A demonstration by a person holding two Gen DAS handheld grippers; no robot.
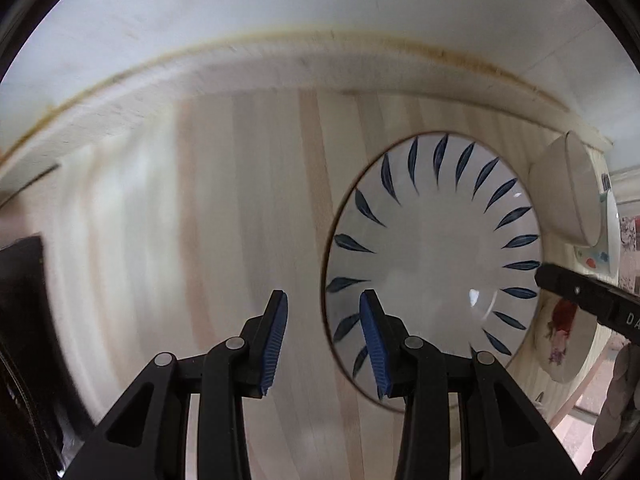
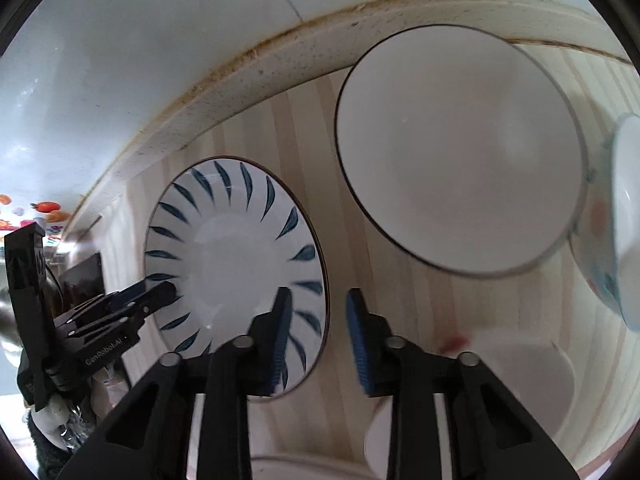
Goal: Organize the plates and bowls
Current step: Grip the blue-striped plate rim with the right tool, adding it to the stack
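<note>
Two grippers, the left gripper and the right gripper, hung with fingers apart and empty over the counter, flanking the blue-leaf plate lying flat, probably to lift it beside the white bowl.

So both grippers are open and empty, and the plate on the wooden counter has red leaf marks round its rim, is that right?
Not quite: the leaf marks on the plate are blue, not red, as the right wrist view shows. The rest holds: the left gripper and right gripper are open and empty, and the plate lies on the wooden counter.
</note>
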